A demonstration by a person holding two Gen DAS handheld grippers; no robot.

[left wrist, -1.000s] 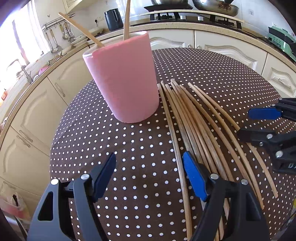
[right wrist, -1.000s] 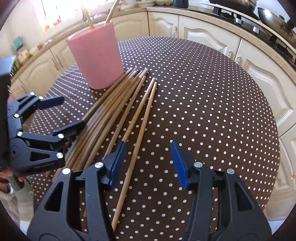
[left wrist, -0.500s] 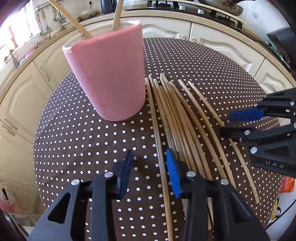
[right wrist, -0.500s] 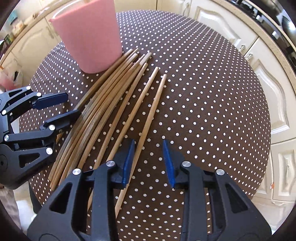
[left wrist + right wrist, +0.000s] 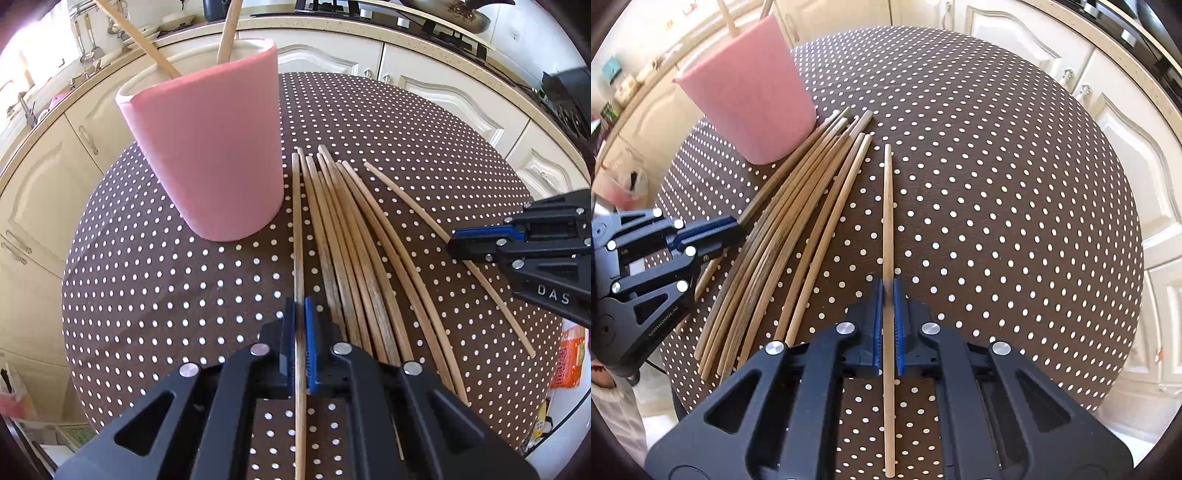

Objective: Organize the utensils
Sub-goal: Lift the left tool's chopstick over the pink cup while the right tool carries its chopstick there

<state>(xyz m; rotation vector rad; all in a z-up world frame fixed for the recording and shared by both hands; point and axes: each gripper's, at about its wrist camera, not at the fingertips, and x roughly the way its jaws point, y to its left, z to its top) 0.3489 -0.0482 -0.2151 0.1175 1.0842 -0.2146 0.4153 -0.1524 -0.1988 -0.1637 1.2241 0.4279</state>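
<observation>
A pink cup [image 5: 207, 147] [image 5: 750, 92] with two chopsticks in it stands on the round brown dotted table [image 5: 147, 288] [image 5: 997, 184]. Beside it lies a fan of several wooden chopsticks [image 5: 354, 258] [image 5: 783, 236]. My left gripper [image 5: 300, 321] is shut on the leftmost chopstick [image 5: 297, 229], which runs straight ahead past the cup's right side. My right gripper [image 5: 887, 295] is shut on the rightmost chopstick [image 5: 887, 206], set apart from the pile. Each gripper also shows in the other's view: the right gripper [image 5: 458, 243], the left gripper [image 5: 733, 230].
Cream kitchen cabinets [image 5: 436, 85] and a counter curve around the table's far side. A hob with pans [image 5: 443, 14] sits at the back. The table's edge drops off close behind both grippers. An orange packet [image 5: 565, 354] lies below the table's right edge.
Both grippers went from open to shut, each clamping one chopstick. The right gripper slid over the outermost chopstick, which now lies apart from the pile. The left closed in on the leftmost one.
</observation>
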